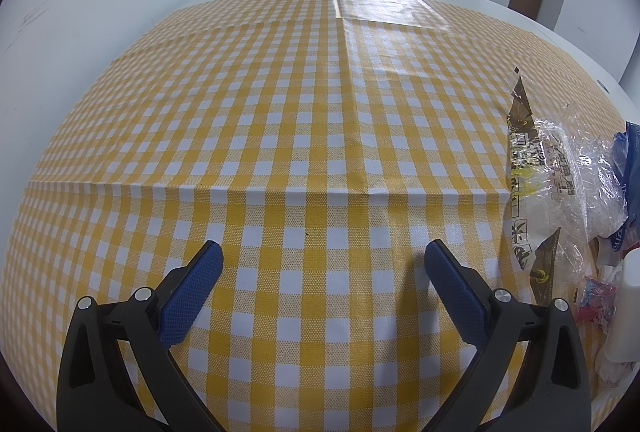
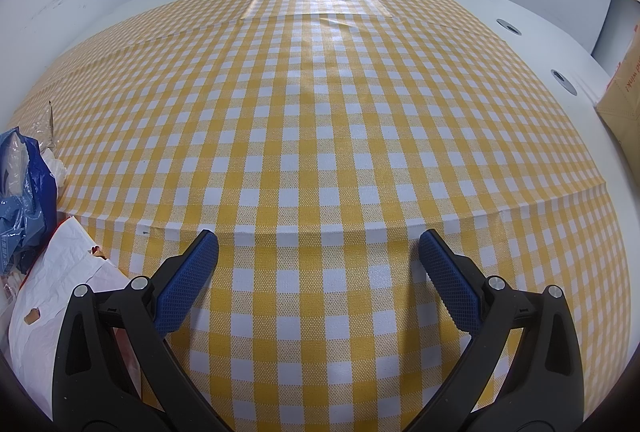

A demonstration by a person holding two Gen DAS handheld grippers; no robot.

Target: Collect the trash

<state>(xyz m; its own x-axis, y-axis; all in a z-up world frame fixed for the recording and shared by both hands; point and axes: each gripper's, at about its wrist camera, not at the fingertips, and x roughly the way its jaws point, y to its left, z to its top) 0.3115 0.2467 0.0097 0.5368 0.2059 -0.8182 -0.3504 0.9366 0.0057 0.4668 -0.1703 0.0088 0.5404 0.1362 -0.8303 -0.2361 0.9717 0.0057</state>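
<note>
My left gripper (image 1: 324,256) hovers open over the yellow checked tablecloth (image 1: 300,104), nothing between its blue pads. To its right lies a pile of trash: a clear and brown printed wrapper (image 1: 536,176), crumpled clear plastic (image 1: 592,168), a blue bag (image 1: 628,160), small red scraps (image 1: 596,296) and a white object (image 1: 626,308). My right gripper (image 2: 319,250) is also open and holds nothing. The same pile sits at its left edge: the blue bag (image 2: 24,196) and a white crumpled paper bag (image 2: 60,296) partly behind the left finger.
The cloth covers a white round table (image 2: 560,32) with two cable grommets (image 2: 564,80) at the right. A cardboard box (image 2: 624,92) stands at the table's right edge. White walls, a doorway and cabinets lie beyond the far edge.
</note>
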